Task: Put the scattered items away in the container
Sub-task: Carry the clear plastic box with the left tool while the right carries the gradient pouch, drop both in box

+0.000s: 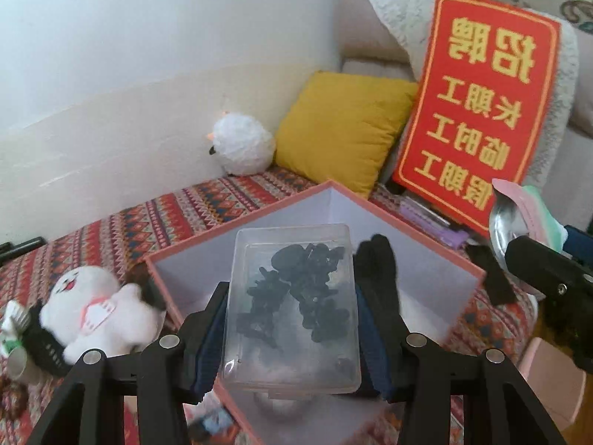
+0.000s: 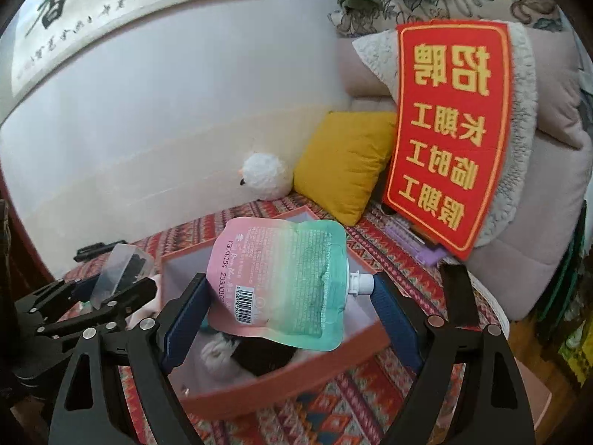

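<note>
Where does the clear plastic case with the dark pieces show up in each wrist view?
Left wrist: clear plastic case centre, clamped in the left gripper over the pink box.
Right wrist: case far left, in the same gripper.
Shared landmark: yellow cushion.

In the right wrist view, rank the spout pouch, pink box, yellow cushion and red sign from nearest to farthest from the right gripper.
1. Spout pouch, held in the right gripper.
2. Pink box, just below.
3. Yellow cushion, behind, against the wall.
4. Red sign, upper right; too close to the cushion to call.
</note>
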Demonstrator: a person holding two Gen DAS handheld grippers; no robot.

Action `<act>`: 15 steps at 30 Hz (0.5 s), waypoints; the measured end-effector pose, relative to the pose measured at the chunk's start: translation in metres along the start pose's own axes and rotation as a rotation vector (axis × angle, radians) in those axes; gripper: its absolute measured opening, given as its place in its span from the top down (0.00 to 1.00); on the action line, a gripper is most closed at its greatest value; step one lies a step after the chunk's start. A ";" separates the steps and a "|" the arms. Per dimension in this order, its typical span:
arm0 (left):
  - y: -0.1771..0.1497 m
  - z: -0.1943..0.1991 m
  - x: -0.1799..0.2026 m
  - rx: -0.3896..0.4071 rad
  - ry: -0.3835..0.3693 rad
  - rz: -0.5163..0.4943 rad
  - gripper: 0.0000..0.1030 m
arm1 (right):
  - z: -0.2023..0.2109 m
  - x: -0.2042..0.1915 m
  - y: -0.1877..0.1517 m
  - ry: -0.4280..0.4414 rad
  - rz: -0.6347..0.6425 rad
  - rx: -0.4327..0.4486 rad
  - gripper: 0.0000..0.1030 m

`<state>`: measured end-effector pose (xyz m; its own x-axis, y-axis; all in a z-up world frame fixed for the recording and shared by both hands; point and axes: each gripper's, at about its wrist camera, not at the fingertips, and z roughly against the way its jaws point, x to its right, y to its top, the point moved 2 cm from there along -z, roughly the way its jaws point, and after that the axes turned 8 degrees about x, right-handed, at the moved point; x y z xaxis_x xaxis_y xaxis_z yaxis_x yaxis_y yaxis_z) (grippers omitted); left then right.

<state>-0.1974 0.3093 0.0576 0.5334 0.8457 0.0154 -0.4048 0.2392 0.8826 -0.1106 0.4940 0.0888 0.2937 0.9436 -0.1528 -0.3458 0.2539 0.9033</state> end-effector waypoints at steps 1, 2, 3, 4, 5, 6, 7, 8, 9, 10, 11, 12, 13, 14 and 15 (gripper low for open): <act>0.002 -0.015 -0.002 -0.010 -0.001 0.002 0.47 | -0.014 0.000 0.001 0.000 0.001 -0.010 0.14; 0.002 -0.026 -0.004 -0.016 -0.001 0.003 0.47 | -0.028 0.000 0.002 0.000 0.004 -0.019 0.14; 0.002 -0.036 -0.006 -0.023 0.000 0.004 0.47 | -0.043 0.000 0.003 -0.001 0.007 -0.029 0.14; 0.003 -0.047 -0.008 -0.029 0.000 0.005 0.47 | -0.056 -0.001 0.003 -0.002 0.010 -0.038 0.14; 0.002 -0.059 -0.010 -0.038 0.002 0.005 0.47 | -0.067 -0.002 0.001 -0.002 0.010 -0.045 0.14; 0.001 -0.070 -0.012 -0.047 0.003 0.006 0.47 | -0.077 -0.002 0.000 -0.002 0.010 -0.053 0.14; -0.001 -0.079 -0.014 -0.058 -0.001 0.006 0.47 | -0.088 -0.003 -0.002 -0.002 0.008 -0.061 0.14; -0.003 -0.088 -0.016 -0.069 -0.004 0.006 0.47 | -0.100 -0.004 -0.003 0.003 0.001 -0.066 0.14; -0.005 -0.094 -0.015 -0.082 -0.008 -0.003 0.47 | -0.109 -0.004 -0.005 0.011 -0.010 -0.067 0.13; -0.006 -0.101 -0.015 -0.094 -0.012 -0.011 0.46 | -0.117 -0.005 -0.006 0.012 -0.015 -0.066 0.13; -0.007 -0.101 -0.016 -0.081 -0.005 -0.014 0.38 | -0.122 -0.007 -0.008 -0.001 -0.009 -0.062 0.12; -0.008 -0.102 -0.017 -0.069 0.002 -0.016 0.30 | -0.128 -0.009 -0.010 -0.015 -0.002 -0.058 0.12; -0.009 -0.103 -0.017 -0.057 0.009 -0.018 0.13 | -0.132 -0.011 -0.012 -0.030 0.006 -0.052 0.12; -0.010 -0.103 -0.018 -0.044 0.016 -0.021 0.05 | -0.134 -0.013 -0.013 -0.047 0.020 -0.042 0.09; -0.011 -0.100 -0.019 -0.024 0.036 -0.028 0.04 | -0.134 -0.015 -0.013 -0.060 0.030 -0.034 0.08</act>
<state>-0.2773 0.3387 0.0008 0.5181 0.8549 -0.0259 -0.4085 0.2739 0.8707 -0.2298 0.5052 0.0251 0.3355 0.9367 -0.1003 -0.3851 0.2336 0.8928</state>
